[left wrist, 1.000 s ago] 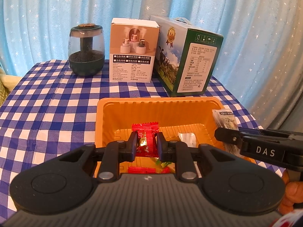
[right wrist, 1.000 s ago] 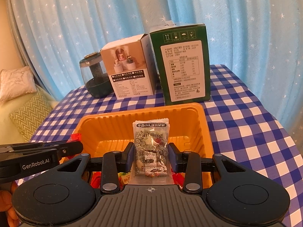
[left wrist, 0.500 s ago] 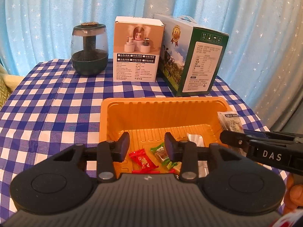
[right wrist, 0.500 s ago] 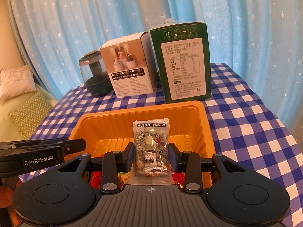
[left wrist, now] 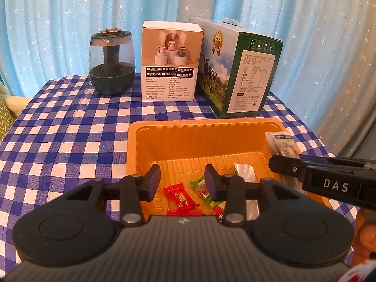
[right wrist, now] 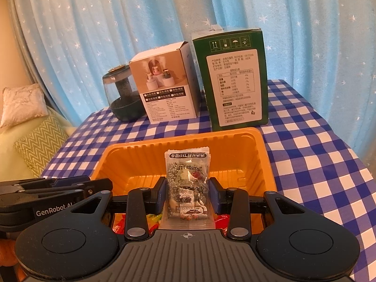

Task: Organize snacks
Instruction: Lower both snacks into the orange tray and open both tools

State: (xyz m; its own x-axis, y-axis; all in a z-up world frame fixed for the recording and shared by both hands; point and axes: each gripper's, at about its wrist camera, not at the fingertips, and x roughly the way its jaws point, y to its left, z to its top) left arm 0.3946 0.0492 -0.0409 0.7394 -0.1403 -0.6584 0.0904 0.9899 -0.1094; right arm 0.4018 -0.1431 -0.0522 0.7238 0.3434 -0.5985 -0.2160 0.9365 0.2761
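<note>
An orange plastic tray (left wrist: 202, 136) sits on the checked tablecloth. My left gripper (left wrist: 183, 179) is open and empty above the tray's near part. Below it lie a red candy (left wrist: 181, 197), a green-wrapped candy (left wrist: 202, 189) and a silver packet (left wrist: 244, 171). My right gripper (right wrist: 188, 193) is shut on a clear nut snack packet (right wrist: 186, 185) and holds it upright over the tray (right wrist: 265, 164). That packet also shows at the tray's right rim in the left wrist view (left wrist: 282, 145). Red and green wrappers (right wrist: 152, 218) show under the right gripper.
Behind the tray stand a dark glass jar (left wrist: 111, 63), a white humidifier box (left wrist: 171, 62) and a green milk carton box (left wrist: 239, 70). Blue star curtains hang behind. A couch with cushions (right wrist: 23, 117) is to the left of the table.
My left gripper opened and let go of the red candy, which now lies in the tray. It then drew back slightly. The right gripper keeps holding the nut packet.
</note>
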